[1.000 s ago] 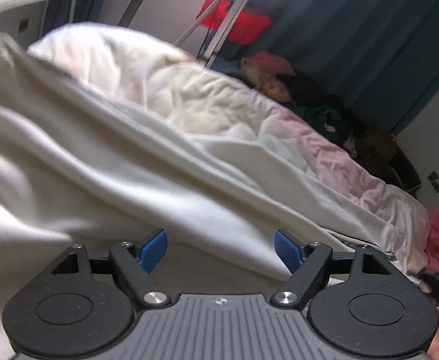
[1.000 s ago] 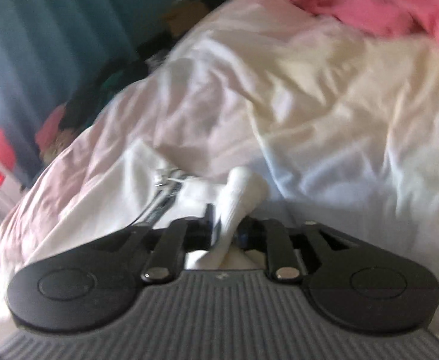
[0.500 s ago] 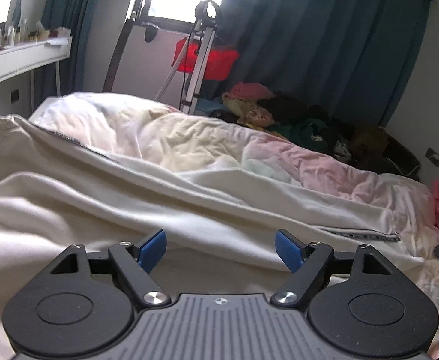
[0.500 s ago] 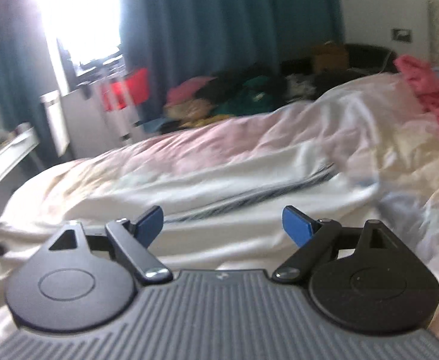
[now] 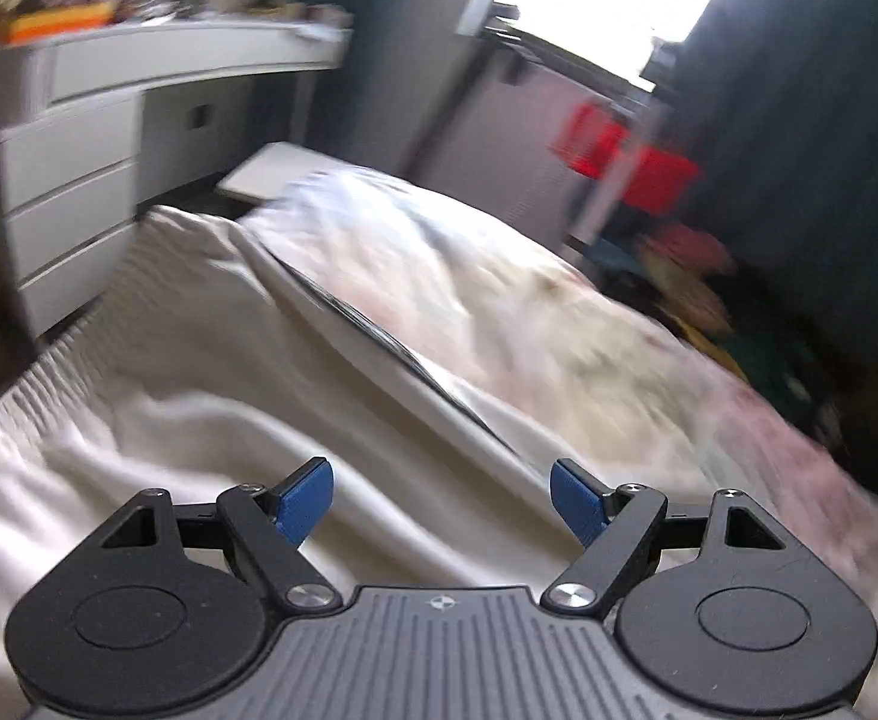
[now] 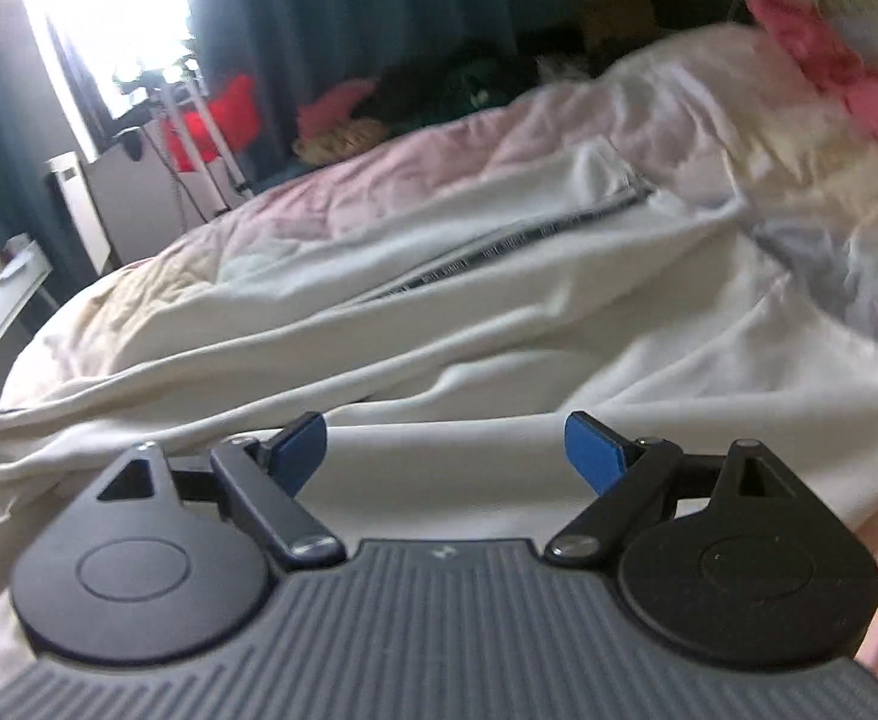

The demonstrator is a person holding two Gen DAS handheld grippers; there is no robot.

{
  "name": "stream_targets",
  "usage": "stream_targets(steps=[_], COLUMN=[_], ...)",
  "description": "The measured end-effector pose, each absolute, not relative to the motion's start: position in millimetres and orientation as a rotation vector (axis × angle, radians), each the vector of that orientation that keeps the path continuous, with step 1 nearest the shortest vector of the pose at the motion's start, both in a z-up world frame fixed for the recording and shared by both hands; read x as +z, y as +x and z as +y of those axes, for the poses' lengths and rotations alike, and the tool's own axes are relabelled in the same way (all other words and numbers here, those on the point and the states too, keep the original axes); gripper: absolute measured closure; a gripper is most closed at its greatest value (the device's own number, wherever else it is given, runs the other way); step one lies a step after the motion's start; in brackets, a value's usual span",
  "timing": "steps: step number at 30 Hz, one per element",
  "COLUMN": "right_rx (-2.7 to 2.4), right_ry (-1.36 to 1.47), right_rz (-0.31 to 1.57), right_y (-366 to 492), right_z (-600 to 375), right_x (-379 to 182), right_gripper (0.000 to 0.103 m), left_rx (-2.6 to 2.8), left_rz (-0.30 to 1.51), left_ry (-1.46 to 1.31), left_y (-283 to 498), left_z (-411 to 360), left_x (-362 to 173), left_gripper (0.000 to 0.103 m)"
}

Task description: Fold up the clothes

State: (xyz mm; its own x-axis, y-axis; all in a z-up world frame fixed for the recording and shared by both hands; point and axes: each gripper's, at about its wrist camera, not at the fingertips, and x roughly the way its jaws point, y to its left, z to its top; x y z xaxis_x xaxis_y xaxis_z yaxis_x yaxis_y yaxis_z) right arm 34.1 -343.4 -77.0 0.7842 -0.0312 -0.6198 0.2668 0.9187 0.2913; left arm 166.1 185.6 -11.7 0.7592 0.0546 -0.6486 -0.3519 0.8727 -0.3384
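Jacket (image 6: 499,312) is seen spread along the bed (image 6: 379,180), zip (image 6: 517,240) exposed, fold stage undetermined; left gripper (image 5: 442,498) and right gripper (image 6: 445,450) are held wide apart, empty.

A bed (image 6: 379,180) with a rumpled pale pink and cream duvet (image 5: 559,324) carries the clothes. A cream zip-up garment (image 6: 499,312) lies spread across the duvet, its dark zipper (image 6: 529,234) running diagonally. A pink garment (image 6: 829,78) lies near the far end.
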Motion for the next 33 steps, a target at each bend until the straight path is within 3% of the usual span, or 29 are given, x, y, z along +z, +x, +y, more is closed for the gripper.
stream_targets(steps=[6,9,11,13,16,21,22,23,25,33], right_rx=[-0.233,-0.269,-0.294,-0.305,-0.309,-0.301,-0.298,-0.294,-0.291,-0.275], right_ry=[0.369,0.362,0.351,0.344,0.330,0.305,0.310,0.315,0.319,0.322], right_rz=[0.634,0.617,0.613,0.613,0.615,0.618,0.621,0.622,0.619,0.607], right_y=[66.0,79.3,82.3,96.9,108.7,106.8,104.4,104.9,85.7,62.6], right_z=[-339.8,-336.2,-339.8,-337.8,-330.7,-328.7,-330.0,-323.2,-329.2,-385.8], right_x=[-87.3,-90.8,-92.7,-95.4,-100.7,-107.5,-106.7,-107.6,-101.0,-74.7], right_gripper=[0.015,0.015,0.015,0.015,0.015,0.015,0.015,0.015,0.015,0.015], left_rx=[0.336,0.322,0.354,0.391,0.468,0.530,0.533,0.537,0.526,0.375], left_rz=[0.665,0.674,0.688,0.687,0.683,0.716,0.716,0.715,0.704,0.673], left_ry=[-0.619,-0.656,-0.611,-0.561,-0.500,-0.294,-0.254,-0.214,-0.173,-0.095], left_y=[229.9,253.1,267.5,277.7,291.3,303.3,301.5,299.6,280.8,128.5], left_z=[246.9,254.4,254.3,254.5,249.7,221.6,215.1,208.7,196.4,110.5], left_x=[-27.6,-40.8,-47.3,-50.4,-51.3,-47.8,-44.5,-41.2,-26.6,63.4], left_gripper=[0.032,0.046,0.072,0.087,0.092,0.085,0.072,0.051,0.040,0.024])
